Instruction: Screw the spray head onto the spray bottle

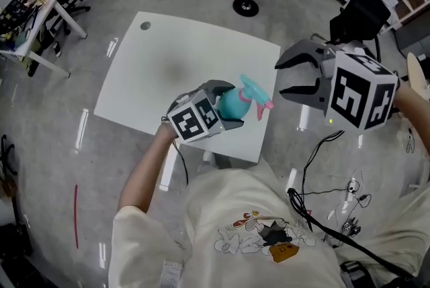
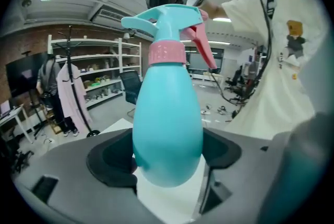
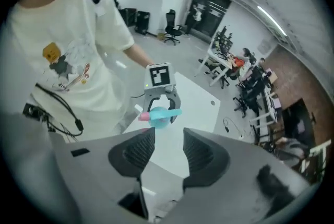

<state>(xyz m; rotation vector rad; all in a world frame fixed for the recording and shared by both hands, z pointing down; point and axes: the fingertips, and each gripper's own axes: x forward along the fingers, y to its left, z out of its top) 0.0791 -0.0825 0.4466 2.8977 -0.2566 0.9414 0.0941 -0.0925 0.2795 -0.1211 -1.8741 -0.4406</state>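
Bottle (image 1: 235, 102): in the head view it is held off the white tabletop (image 1: 154, 72), over its near edge. My left gripper (image 1: 232, 107) has it at the end of a bare forearm reaching out from my chest. The bottle lies tipped, its spray head (image 1: 255, 93) pointing right. My right gripper (image 1: 282, 78) is held raised off the tabletop's right side, near the spray head but apart from it. It points left at the head with its jaws spread on nothing.

In the left gripper view, the jaws pinch the bottle's rounded teal belly from both sides, and the bottle rises straight up the middle of the picture. The teal head sits on the neck above a pink collar (image 2: 167, 53), with a pink trigger (image 2: 201, 45) slanting down to the right.

In the right gripper view, both ribbed jaws stand apart with only tabletop between them. Beyond them the left gripper holds the bottle, small, head and trigger lying sideways.
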